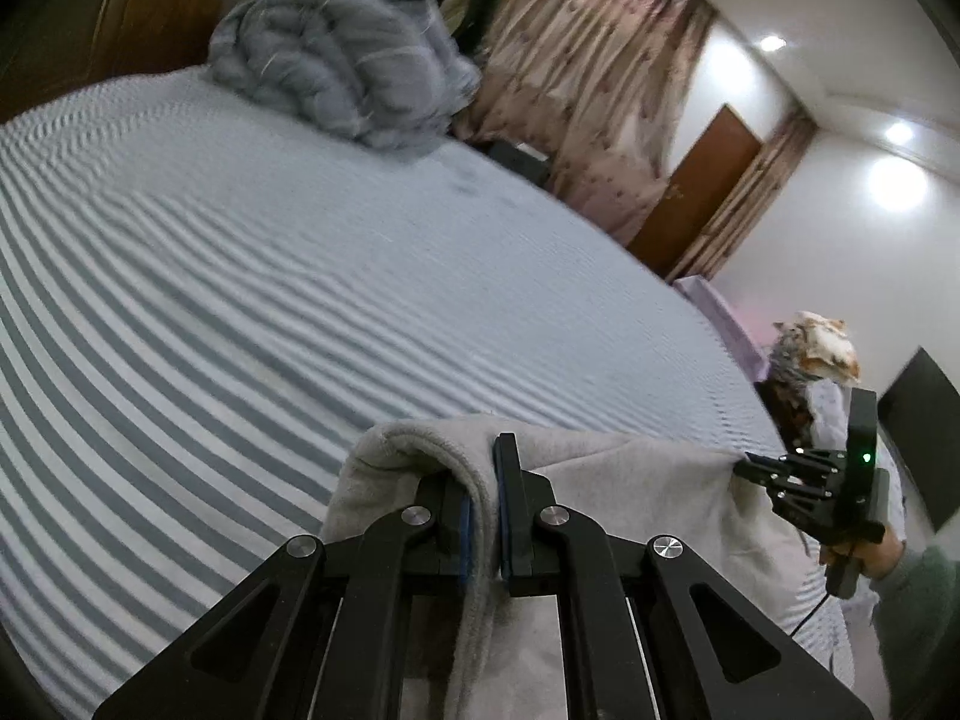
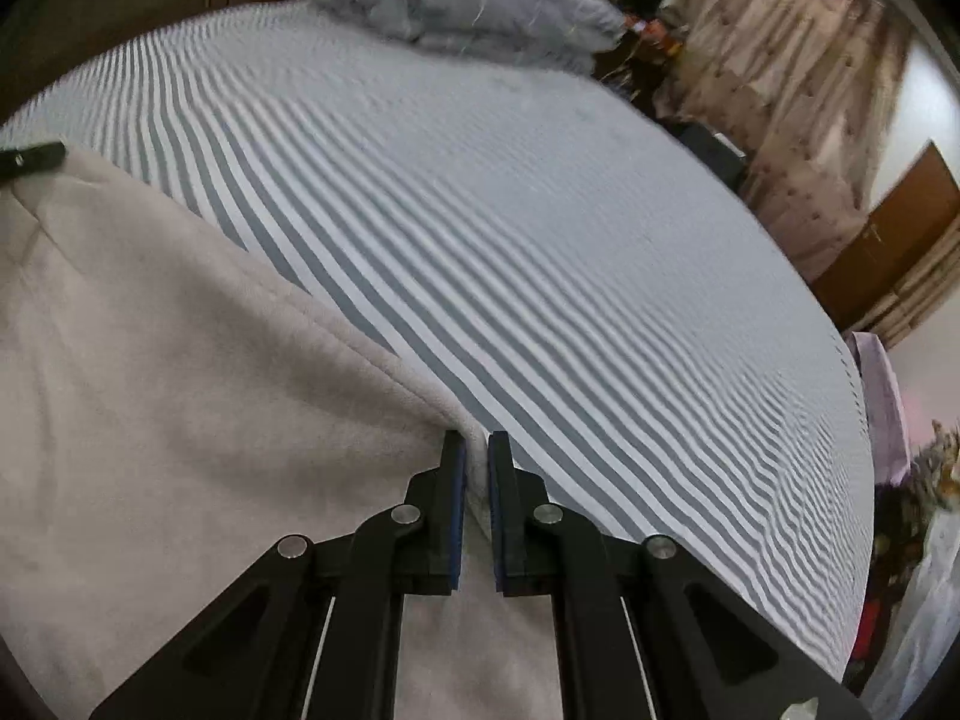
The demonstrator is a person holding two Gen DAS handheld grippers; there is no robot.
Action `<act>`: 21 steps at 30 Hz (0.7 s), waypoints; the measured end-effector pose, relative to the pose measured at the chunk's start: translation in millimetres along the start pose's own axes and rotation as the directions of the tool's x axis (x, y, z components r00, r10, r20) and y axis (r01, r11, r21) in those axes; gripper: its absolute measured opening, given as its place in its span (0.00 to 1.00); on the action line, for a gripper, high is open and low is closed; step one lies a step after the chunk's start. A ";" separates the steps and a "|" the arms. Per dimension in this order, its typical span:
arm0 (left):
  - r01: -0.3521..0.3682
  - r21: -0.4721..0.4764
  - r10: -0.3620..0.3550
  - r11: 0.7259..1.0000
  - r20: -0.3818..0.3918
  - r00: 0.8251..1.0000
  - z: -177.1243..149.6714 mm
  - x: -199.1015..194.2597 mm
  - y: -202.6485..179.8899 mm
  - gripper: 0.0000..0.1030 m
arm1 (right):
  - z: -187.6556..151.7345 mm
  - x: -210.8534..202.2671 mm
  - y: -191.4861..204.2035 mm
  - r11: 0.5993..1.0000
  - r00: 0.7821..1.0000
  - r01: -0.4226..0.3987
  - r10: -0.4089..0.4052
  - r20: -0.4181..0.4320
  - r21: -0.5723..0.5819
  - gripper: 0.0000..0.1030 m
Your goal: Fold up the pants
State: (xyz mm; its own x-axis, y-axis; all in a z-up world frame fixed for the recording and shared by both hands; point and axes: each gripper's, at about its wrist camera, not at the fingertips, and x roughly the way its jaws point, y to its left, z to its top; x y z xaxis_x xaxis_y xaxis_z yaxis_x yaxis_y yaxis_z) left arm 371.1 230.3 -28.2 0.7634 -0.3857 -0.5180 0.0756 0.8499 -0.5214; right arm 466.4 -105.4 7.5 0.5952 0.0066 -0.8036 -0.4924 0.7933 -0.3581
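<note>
Light grey fleece pants point(image 1: 630, 498) hang lifted over the striped bed point(image 1: 300, 276). My left gripper point(image 1: 483, 462) is shut on a folded edge of the cloth, which bunches between its blue pads. At the right of the left wrist view, my right gripper point(image 1: 744, 465) pinches the pants' other corner, held by a person's hand in a green sleeve. In the right wrist view the pants point(image 2: 150, 390) spread to the left and my right gripper point(image 2: 474, 450) is shut on their hem. The left gripper's fingertip point(image 2: 33, 159) shows at the far left edge, on the cloth.
A crumpled grey blanket point(image 1: 342, 60) lies at the far end of the bed, against a wooden headboard. Floral curtains point(image 1: 600, 90) and a brown door point(image 1: 696, 192) stand beyond the bed's right side. A pile of things point(image 1: 810, 354) sits past the bed's corner.
</note>
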 end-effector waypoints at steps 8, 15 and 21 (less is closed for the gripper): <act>0.114 0.100 -0.116 0.989 0.019 0.993 -31.9 -85.2 -31.7 0.06 | -57.6 -115.6 8.7 0.990 0.995 0.004 -0.018 0.102 0.138 0.05; 0.140 0.120 -0.133 0.983 -0.066 0.989 -93.7 -145.9 -52.2 0.06 | -129.7 -166.0 33.2 0.973 0.997 -0.022 0.005 0.074 0.229 0.06; 0.106 0.107 -0.088 0.989 -0.155 0.984 -152.4 -165.4 -54.4 0.07 | -182.4 -179.5 62.4 0.961 0.999 -0.036 0.029 0.030 0.273 0.05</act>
State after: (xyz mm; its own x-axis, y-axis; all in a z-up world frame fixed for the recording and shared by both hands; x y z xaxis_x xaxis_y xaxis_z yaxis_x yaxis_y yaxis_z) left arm 142.9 193.2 -17.5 0.6451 -0.5103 -0.5688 0.2238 0.8379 -0.4979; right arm 213.1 -168.2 42.6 0.5994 0.0474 -0.7991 -0.3209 0.9288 -0.1856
